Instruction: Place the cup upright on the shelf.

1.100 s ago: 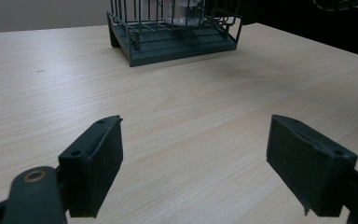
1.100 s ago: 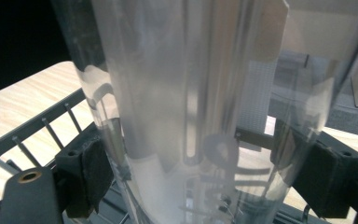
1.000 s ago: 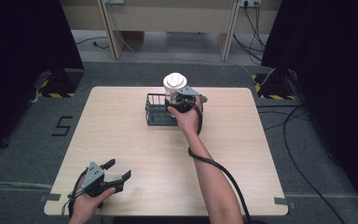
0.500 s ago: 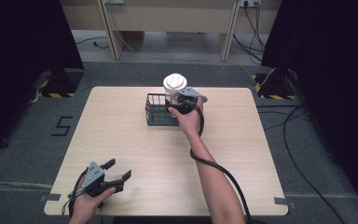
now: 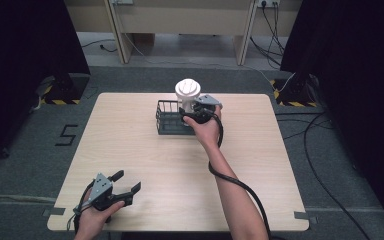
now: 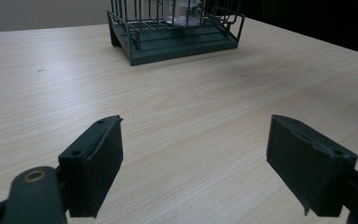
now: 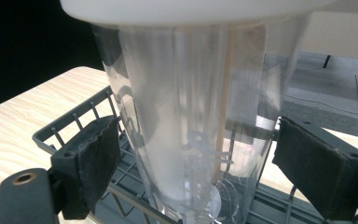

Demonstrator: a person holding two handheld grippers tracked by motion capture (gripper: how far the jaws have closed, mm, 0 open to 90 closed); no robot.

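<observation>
Over at the far side of the wire rack [image 5: 170, 120], my right gripper [image 5: 196, 111] has its pads spread on either side of the clear container [image 7: 191, 116] with the white lid [image 5: 188, 88], not quite touching it. The container's standing upright inside the rack. My left gripper [image 5: 122, 189] sits wide open, well away from the rack on the table [image 5: 260, 165].

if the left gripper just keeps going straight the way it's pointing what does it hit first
Most likely the dark wire basket at the far side of the table. The left gripper points across bare wood toward it with jaws wide open; nothing lies between, though its aim may run slightly to the basket's right.
</observation>
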